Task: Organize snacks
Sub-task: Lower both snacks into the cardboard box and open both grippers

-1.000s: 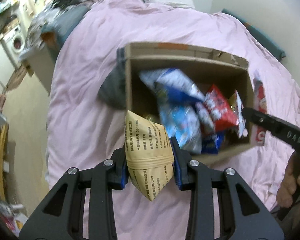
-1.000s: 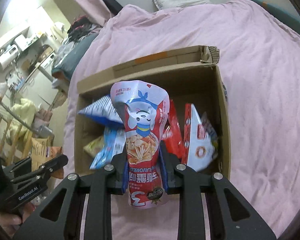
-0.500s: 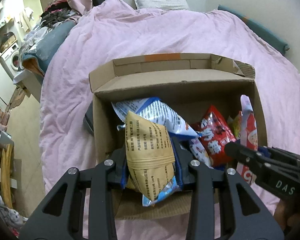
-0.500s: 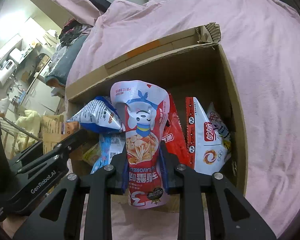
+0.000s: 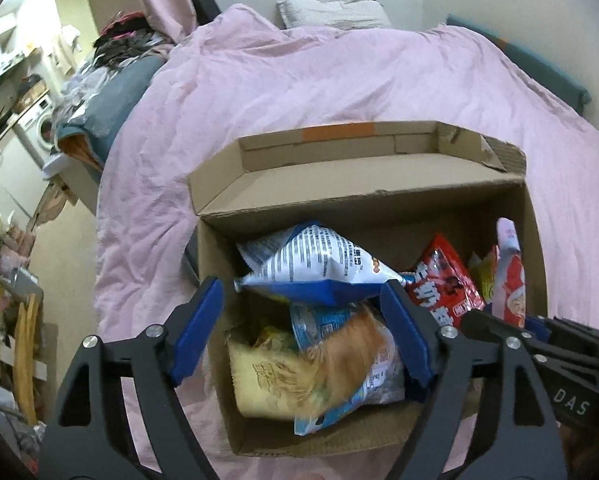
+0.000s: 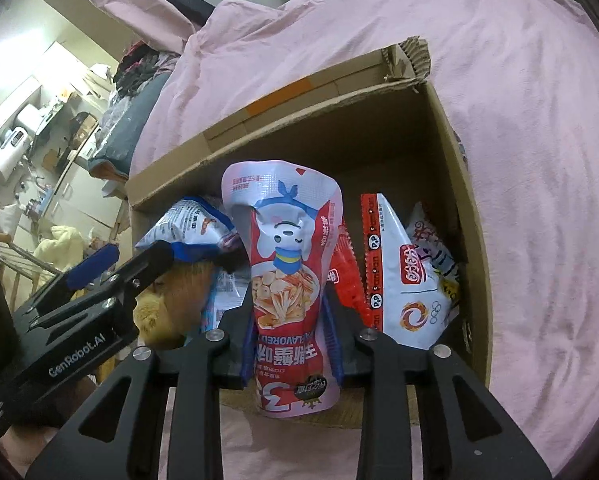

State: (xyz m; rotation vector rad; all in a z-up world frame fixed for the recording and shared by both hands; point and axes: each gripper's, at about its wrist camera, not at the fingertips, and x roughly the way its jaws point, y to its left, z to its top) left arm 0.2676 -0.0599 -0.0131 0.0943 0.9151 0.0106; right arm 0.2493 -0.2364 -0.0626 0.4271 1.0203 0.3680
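right claw [image 6: 291, 344] clamping pink pouch [image 6: 285, 264], box [image 6: 465, 216]

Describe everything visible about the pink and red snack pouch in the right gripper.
The pink and red snack pouch is glossy, crinkled plastic film, printed with a white cartoon figure, a bowl of food and upside-down lettering. It stands upright, its lower half pinched between the shut blue pads of the right gripper, over the near edge of the cardboard box. In the left wrist view it appears edge-on at the box's right side.

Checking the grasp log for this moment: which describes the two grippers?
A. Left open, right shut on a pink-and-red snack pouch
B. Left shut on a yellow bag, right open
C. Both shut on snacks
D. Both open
A: the left gripper stands spread with nothing clamped above the cardboard box, while the right gripper pinches the pink-and-red snack pouch.
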